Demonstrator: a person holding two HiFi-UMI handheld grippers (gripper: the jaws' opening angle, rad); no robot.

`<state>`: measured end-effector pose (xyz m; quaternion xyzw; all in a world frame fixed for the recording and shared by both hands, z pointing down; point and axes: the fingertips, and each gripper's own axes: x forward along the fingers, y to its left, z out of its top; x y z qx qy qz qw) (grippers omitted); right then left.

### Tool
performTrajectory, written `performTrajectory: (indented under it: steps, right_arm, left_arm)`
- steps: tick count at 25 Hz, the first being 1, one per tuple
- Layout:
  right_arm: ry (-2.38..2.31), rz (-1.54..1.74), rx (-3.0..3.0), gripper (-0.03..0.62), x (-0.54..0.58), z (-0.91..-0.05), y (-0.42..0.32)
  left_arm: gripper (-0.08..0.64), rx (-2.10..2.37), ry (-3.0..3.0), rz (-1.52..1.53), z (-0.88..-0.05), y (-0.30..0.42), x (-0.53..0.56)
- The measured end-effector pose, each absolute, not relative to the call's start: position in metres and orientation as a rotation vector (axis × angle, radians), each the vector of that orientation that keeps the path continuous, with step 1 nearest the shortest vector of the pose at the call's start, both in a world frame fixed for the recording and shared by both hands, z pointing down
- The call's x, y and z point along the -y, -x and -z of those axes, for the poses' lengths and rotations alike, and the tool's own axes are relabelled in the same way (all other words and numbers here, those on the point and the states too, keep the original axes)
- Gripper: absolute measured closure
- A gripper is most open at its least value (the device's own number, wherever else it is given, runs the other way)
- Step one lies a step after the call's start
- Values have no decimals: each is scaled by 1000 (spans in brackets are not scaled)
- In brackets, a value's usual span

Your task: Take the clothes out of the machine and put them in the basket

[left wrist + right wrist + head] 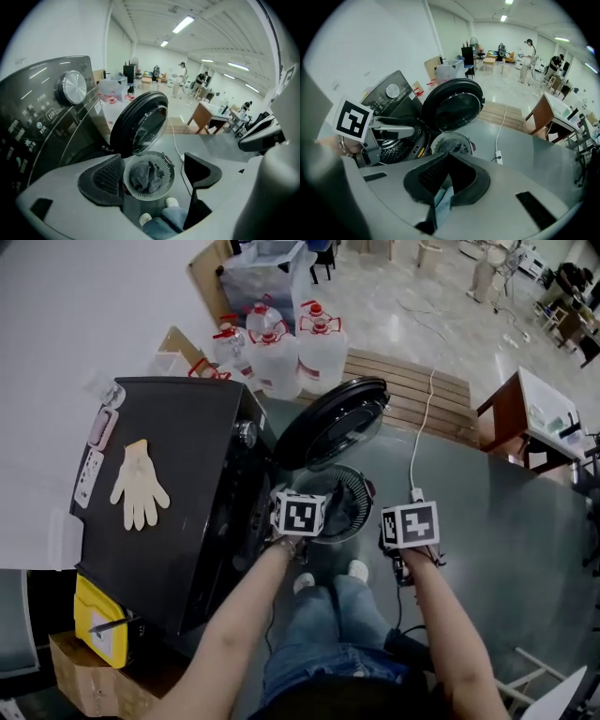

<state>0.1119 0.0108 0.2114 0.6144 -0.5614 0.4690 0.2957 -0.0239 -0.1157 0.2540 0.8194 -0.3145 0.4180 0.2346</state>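
Standing at the left is a black front-loading washing machine (159, 484), with a cream-white fabric glove (139, 486) lying flat on its top. Behind it stands a cluster of clear plastic water jugs with red caps (281, 357). The machine's round, black-rimmed glass door (328, 423) hangs wide open to the right. In the right gripper view the perforated metal drum (393, 147) shows, though I cannot tell whether anything lies inside. On the grey floor just below the door sits a round white slotted plastic basket (165, 164), and a bundle of dark grey clothes (143, 177) lies inside it. The left gripper (152, 173) hangs above the basket with its jaws wide apart and nothing between them. The right gripper (447, 176) is beside it, above the person's blue jeans (328, 634), with its pads pressed together. A pale blue sliver shows in the slit beneath them, and I cannot tell what it is. Farther right, a white power cable (424, 427) runs across the floor.
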Motion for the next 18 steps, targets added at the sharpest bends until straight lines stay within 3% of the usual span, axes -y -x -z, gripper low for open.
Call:
performTrajectory:
  steps: [6, 18]
  right_arm:
    - [-1665, -1170, 1550, 591, -9, -176, -116]
    - [-1701, -1032, 1716, 591, -4, -94, -105]
  left_arm:
    - [188, 916, -2293, -1086, -205, 30, 110]
    - [190, 1037, -2439, -938, -91, 53, 121]
